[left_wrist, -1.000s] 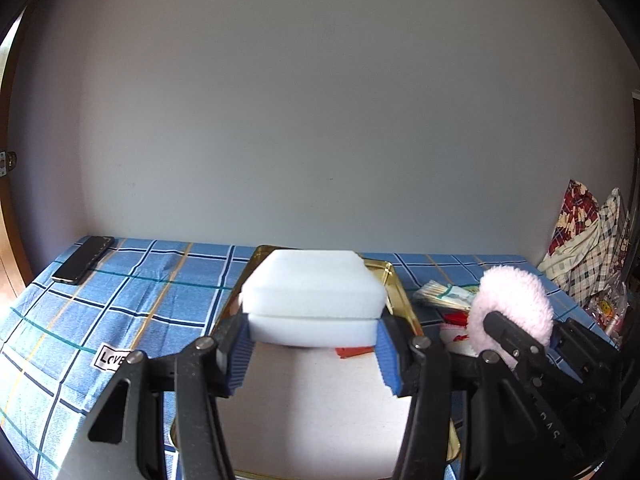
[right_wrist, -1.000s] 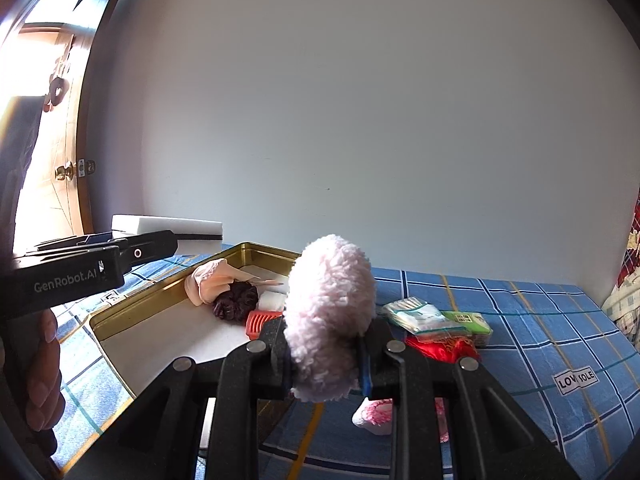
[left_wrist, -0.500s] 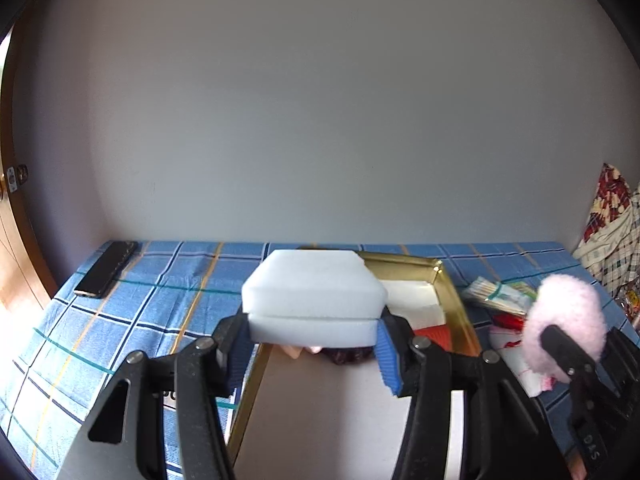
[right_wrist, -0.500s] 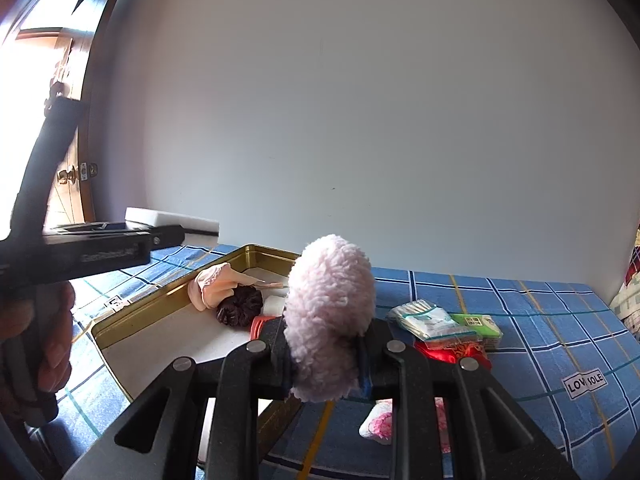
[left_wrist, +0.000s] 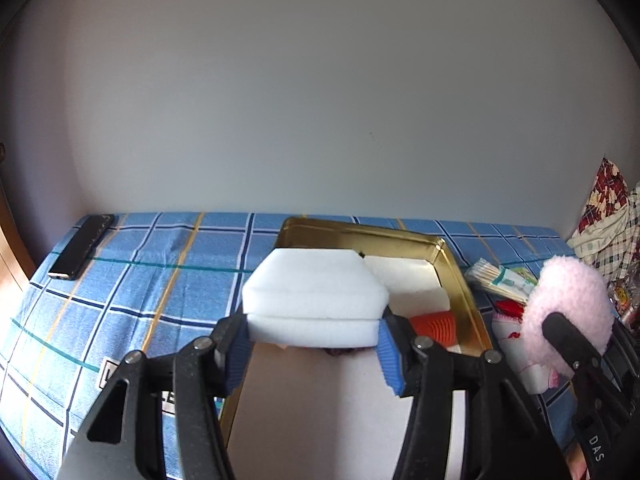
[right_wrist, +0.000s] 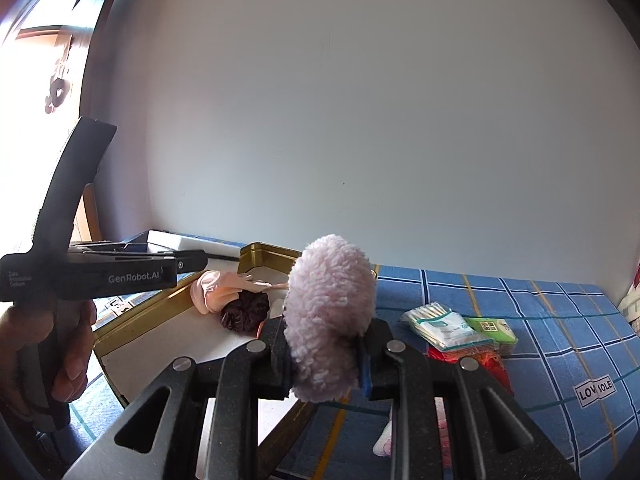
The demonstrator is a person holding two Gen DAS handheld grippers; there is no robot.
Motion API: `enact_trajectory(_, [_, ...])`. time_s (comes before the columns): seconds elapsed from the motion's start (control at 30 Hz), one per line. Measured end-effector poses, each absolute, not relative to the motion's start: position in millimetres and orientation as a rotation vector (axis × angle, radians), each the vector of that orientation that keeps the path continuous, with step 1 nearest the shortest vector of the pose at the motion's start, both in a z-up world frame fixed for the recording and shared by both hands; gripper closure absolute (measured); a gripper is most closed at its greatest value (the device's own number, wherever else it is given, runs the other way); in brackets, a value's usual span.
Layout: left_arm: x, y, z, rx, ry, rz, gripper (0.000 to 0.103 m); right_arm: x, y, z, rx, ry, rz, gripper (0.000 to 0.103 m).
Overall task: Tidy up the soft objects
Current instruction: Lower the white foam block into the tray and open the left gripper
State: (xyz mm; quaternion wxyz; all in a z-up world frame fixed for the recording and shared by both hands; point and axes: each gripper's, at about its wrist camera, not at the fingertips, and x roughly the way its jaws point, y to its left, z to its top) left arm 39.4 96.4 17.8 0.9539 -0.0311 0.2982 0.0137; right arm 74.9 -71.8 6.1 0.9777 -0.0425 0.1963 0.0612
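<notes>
The left claw (left_wrist: 314, 344) is clamped on a white sponge block (left_wrist: 315, 298), its blue pads (left_wrist: 239, 346) pressing the block's two ends. The block hangs above the near left part of a gold tray (left_wrist: 460, 276), which sits on a counter under a blue checked cloth (left_wrist: 160, 276).

The right claw (right_wrist: 326, 354) is squeezed tight on a fluffy pink puff (right_wrist: 330, 314), which bulges out above and below the grip. From the left wrist view this claw and its puff sit at about 3 o'clock, just off the tray's right rim.

Inside the tray, at 10 o'clock from the puff in the right wrist view, lie a peach cloth piece (right_wrist: 218, 290) and a dark maroon scrunchie (right_wrist: 245, 312), touching each other. A red ridged item (left_wrist: 436, 326) lies by the tray's right wall.

On the cloth at 3 o'clock of the tray rests a pack of cotton swabs (right_wrist: 442, 326) beside a green packet (right_wrist: 492, 328). A black phone (left_wrist: 82, 252) lies at the far left edge, about 10 o'clock from the sponge.
</notes>
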Motion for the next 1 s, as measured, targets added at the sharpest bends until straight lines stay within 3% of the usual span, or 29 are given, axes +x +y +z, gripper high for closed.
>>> enact_trajectory(0.17, [34, 95, 14, -0.069, 0.639, -0.004, 0.045, 78, -68, 7, -0.094, 0.399, 0.123, 0.077])
enact_trajectory(0.33, [21, 97, 17, -0.082, 0.611, -0.004, 0.007, 81, -63, 7, -0.109, 0.405, 0.134, 0.077])
enact_trajectory(1.0, [9, 128, 28, -0.185, 0.531, 0.062, 0.004, 85, -62, 9, -0.135, 0.425, 0.140, 0.077])
